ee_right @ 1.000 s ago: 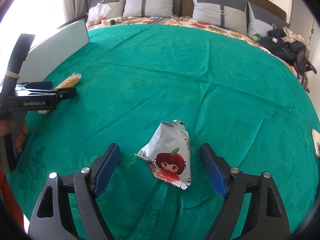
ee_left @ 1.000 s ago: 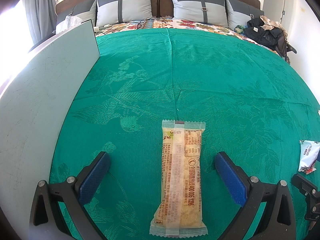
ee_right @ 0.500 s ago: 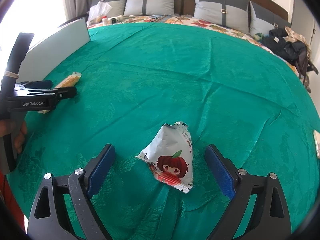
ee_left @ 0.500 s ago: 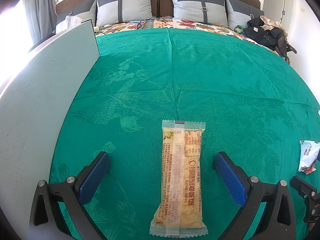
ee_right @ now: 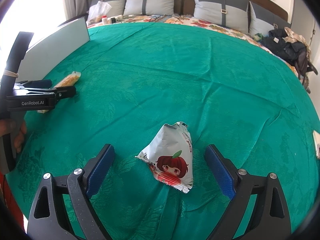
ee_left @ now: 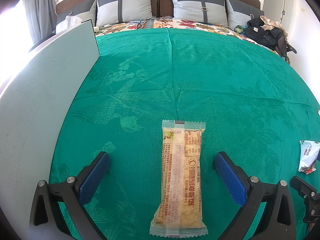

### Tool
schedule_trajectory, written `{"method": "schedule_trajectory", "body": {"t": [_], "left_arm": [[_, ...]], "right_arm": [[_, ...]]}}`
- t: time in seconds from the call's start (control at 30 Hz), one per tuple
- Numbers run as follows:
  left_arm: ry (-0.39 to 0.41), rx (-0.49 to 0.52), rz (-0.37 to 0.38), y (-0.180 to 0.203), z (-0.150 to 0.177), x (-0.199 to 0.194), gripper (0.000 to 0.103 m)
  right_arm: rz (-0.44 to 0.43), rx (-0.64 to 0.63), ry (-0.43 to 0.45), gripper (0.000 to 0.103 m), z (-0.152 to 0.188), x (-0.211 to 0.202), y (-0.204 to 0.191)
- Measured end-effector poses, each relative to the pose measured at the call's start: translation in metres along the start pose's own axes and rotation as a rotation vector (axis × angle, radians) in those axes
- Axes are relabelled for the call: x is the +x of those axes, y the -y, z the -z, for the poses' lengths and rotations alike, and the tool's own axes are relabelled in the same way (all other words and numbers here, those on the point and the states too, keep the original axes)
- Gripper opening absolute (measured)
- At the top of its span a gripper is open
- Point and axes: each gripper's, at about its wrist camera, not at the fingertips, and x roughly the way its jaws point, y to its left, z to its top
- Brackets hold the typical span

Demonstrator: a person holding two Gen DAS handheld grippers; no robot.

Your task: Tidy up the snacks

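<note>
Left gripper (ee_left: 162, 172) jaws wide around snack bar (ee_left: 180, 180); right gripper (ee_right: 160, 164) likewise (white packet (ee_right: 172, 160) untouched).

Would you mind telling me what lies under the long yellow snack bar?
The yellow snack bar lies flat on the green patterned bedspread. Only cloth shows around its edges; anything directly beneath the wrapper is covered.

Grey pillows (ee_left: 124, 8), dark clothes pile (ee_left: 266, 33), pale board (ee_left: 44, 92) on green bedspread (ee_left: 200, 76)
</note>
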Motion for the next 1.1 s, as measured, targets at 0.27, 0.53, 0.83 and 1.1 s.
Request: {"method": "schedule_trajectory", "body": {"t": [0.27, 0.53, 0.83, 1.1], "left_arm": [[0.000, 0.000, 0.002, 0.000, 0.000, 0.000, 0.103], [-0.203, 0.164, 0.108, -0.001, -0.004, -0.003, 0.103], [-0.225, 0.185, 0.119, 0.008, -0.013, -0.015, 0.036], [-0.156, 0.013, 0.245, -0.011, 0.000, -0.060, 0.022]], "right_arm": [[-0.011, 0.002, -0.001, 0.095, 0.000, 0.000, 0.001], [-0.129, -0.088, -0.104, 0.093, 0.015, -0.027, 0.018], [-0.135, -0.021, -0.167, 0.058, -0.022, -0.002, 0.027], [-0.167, 0.120, -0.123, 0.036, -0.011, -0.045, 0.043]]}}
